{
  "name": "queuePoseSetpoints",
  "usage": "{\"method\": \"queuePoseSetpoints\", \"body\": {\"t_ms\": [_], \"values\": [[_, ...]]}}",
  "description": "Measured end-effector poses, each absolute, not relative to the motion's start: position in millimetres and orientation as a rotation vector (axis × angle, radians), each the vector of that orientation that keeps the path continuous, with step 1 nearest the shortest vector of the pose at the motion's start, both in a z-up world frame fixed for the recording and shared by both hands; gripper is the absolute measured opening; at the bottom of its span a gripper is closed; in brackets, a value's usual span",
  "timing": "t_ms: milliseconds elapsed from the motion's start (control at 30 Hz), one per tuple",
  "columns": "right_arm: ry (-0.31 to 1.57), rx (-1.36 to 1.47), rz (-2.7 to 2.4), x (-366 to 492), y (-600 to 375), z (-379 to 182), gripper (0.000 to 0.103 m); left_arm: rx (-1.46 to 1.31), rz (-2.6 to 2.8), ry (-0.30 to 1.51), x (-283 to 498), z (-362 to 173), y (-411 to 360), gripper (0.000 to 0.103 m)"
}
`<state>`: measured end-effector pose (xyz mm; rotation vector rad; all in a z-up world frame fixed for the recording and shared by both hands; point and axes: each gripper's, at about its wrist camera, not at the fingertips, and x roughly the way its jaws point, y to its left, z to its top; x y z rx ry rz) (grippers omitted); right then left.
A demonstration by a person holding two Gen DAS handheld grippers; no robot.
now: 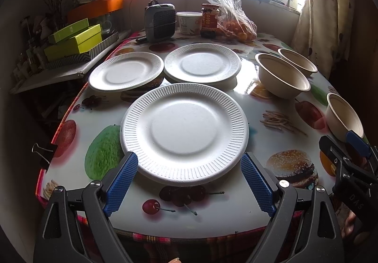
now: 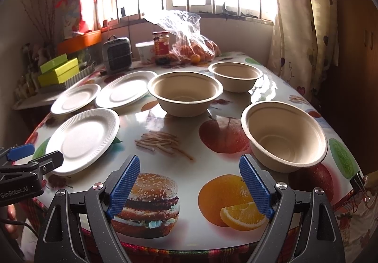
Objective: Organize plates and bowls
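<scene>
Nothing stacked yet — three plates lie separate on the table (image 2: 165,168), three bowls stand apart to the right. The left gripper (image 1: 189,182) hovers spread wide around the nearest plate (image 1: 184,133); the right gripper (image 2: 189,185) hangs open, empty, beside the nearest bowl (image 2: 284,135).

Three plates (image 1: 184,133) lie left on the table (image 2: 212,102), three bowls (image 2: 185,92) right, groceries (image 2: 193,50) behind.
</scene>
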<state>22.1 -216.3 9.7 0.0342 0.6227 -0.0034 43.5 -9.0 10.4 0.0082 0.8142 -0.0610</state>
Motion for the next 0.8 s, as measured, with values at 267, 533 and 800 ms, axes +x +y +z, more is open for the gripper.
{"method": "queuePoseSetpoints", "body": {"t_ms": [267,533,800], "values": [[0.617,0.019,0.077,36.1,-205.0,31.1,0.087,-0.020,-0.078,0.799,52.2,20.2,7.3,0.089],[0.589,0.090,0.253,77.2,-191.4,71.3,0.087,-0.056,-0.046,0.769,72.4,48.0,52.9,0.089],[0.639,0.026,0.374,136.5,-155.3,113.2,0.087,-0.155,0.021,0.759,102.9,72.9,118.0,0.089]]}}
